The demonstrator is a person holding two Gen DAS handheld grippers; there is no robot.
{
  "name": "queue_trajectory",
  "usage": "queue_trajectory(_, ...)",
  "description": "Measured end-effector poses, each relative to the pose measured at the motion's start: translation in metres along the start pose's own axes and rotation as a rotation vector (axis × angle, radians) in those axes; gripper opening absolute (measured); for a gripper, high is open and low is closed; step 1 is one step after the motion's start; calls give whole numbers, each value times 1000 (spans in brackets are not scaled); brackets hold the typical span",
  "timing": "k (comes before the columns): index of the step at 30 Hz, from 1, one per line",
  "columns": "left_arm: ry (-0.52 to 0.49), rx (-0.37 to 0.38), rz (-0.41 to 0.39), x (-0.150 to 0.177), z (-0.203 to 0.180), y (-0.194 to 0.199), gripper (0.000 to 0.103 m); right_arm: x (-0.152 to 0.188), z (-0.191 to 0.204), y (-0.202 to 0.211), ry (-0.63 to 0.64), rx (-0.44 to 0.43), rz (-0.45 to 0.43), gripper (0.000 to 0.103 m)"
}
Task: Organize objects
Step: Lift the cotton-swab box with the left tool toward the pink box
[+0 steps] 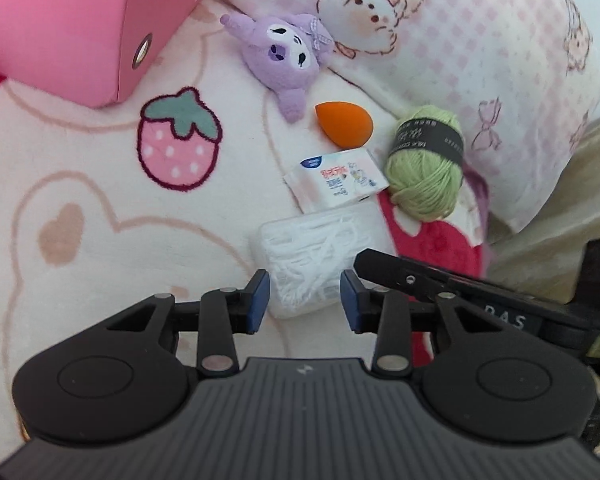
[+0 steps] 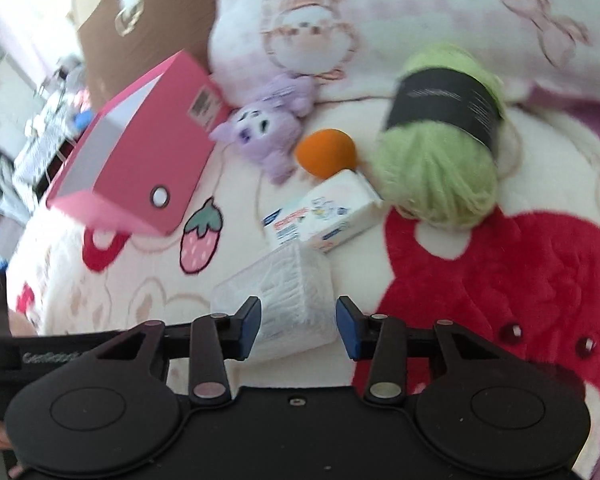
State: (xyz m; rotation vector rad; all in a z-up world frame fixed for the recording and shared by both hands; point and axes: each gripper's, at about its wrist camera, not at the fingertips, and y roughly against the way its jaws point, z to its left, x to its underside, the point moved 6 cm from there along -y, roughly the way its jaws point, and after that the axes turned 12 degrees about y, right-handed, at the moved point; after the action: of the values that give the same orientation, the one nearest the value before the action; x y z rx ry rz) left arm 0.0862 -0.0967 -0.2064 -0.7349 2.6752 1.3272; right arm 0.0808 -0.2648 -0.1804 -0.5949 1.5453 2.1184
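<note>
A clear box of white floss picks [image 1: 320, 248] [image 2: 284, 276] lies on the blanket. My left gripper [image 1: 304, 300] hovers over its near end with the jaws a little apart and nothing held. My right gripper [image 2: 297, 322] straddles the same box, which shows between its blue pads; no firm press is visible. Beyond the box lie a tissue pack [image 1: 336, 180] [image 2: 324, 216], an orange sponge [image 1: 344, 124] [image 2: 326, 152], green yarn [image 1: 424, 164] [image 2: 436, 160] and a purple plush [image 1: 284, 56] [image 2: 264, 132]. An open pink box [image 1: 60, 32] [image 2: 140, 160] stands at the far left.
Everything rests on a cream blanket [image 1: 100, 240] with strawberry and bear prints. A pink checked pillow [image 1: 480, 40] borders the far right. The right gripper's black finger [image 1: 420, 280] crosses close beside my left one. Room clutter shows past the bed's left edge [image 2: 28, 140].
</note>
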Motion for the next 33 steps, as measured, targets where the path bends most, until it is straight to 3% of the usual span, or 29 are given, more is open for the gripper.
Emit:
queue_trajectory(7, 35, -21, -3, -5, 9, -1, 39, 2, 7, -1, 51, -13, 20, 48)
queue_trajectory(11, 64, -34, -2, -9, 16, -3, 50, 4, 16, -7, 107, -8, 42, 51)
queue_trajectory(15, 84, -12, -2, -9, 18, -1, 52, 8, 29, -9, 174, -33, 60, 52)
queue_trajectory(18, 19, -48, -31, -12, 13, 7, 49, 11, 40, -8, 205, -77, 64, 52)
queue_trajectory(23, 23, -63, 3, -14, 18, -1, 47, 16, 53, -17, 324, -12, 105, 58)
queue_trajectory(26, 12, -71, 0, -14, 17, -3, 47, 17, 52, -21, 337, 5, 116, 62)
queue_trajectory(30, 9, -71, -17, -16, 18, -4, 43, 16, 50, -21, 358, 45, 115, 78)
queue_trajectory(33, 13, -62, -17, -18, 19, -5, 43, 15, 51, -22, 358, 46, 110, 78)
